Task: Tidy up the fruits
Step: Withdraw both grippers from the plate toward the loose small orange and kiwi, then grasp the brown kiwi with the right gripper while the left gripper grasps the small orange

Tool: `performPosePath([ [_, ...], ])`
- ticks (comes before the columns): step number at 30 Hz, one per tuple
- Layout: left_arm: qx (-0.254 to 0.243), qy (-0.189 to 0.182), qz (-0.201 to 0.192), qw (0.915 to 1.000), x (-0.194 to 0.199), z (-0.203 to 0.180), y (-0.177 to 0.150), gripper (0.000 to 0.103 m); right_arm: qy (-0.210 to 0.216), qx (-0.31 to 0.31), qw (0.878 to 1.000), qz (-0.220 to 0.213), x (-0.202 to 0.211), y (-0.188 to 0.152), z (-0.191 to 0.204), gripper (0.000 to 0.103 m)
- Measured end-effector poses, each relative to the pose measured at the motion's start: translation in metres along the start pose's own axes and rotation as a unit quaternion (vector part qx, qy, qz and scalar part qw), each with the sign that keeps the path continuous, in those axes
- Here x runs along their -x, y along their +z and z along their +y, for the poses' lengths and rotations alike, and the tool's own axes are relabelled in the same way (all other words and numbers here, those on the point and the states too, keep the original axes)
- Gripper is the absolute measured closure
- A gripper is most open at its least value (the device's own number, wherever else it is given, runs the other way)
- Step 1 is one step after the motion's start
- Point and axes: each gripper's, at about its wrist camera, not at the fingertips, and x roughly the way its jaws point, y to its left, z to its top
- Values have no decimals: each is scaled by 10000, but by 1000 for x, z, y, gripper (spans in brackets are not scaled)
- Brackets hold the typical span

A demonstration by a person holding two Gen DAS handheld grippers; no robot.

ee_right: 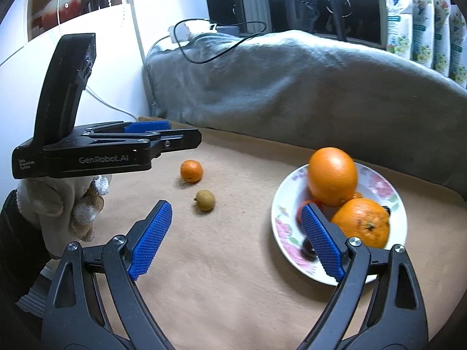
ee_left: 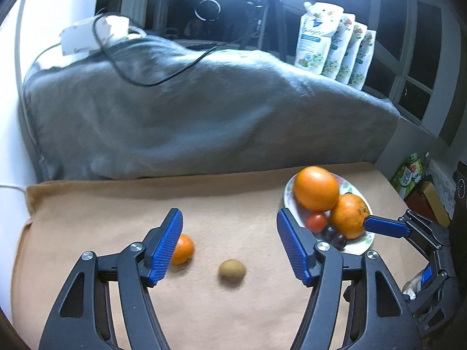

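Left gripper (ee_left: 230,245) level, low over cloth (ee_left: 233,204), jaws wide around small brown fruit (ee_left: 232,271); right gripper (ee_right: 236,239) wide, angled by plate (ee_right: 287,233).

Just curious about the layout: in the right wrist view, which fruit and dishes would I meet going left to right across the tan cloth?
Small orange → brownish round fruit → flowered plate.

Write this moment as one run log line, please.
left claw: open, empty | right claw: open, empty | plate: oranges | cloth: mandarin, longan
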Motion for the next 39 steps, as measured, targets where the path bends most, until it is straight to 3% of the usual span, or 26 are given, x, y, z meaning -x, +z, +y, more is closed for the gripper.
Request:
performPosePath([
  [3,157,21,58,9999,0,15,-4,42,75,44,9999,62,-10,1,7,11],
  [7,363,39,120,9993,-1,33,-9,46,162,113,9996,213,-25,2,16,21],
  [11,550,41,203,9983,-3,49,-15,50,196,137,9992,318,-39,1,22,22],
  [16,685,13,307,9972,-7,61,-24,56,240,140,9985,470,-54,-1,25,30],
  [21,737,-67,483,9961,-18,65,-34,59,240,206,9977,598,-68,-3,27,33],
  [25,718,-122,635,9953,-28,62,-41,61,276,226,9964,768,-81,-3,28,44],
  [39,803,-186,757,9937,-43,61,-42,63,264,212,9941,1026,-108,2,31,51],
])
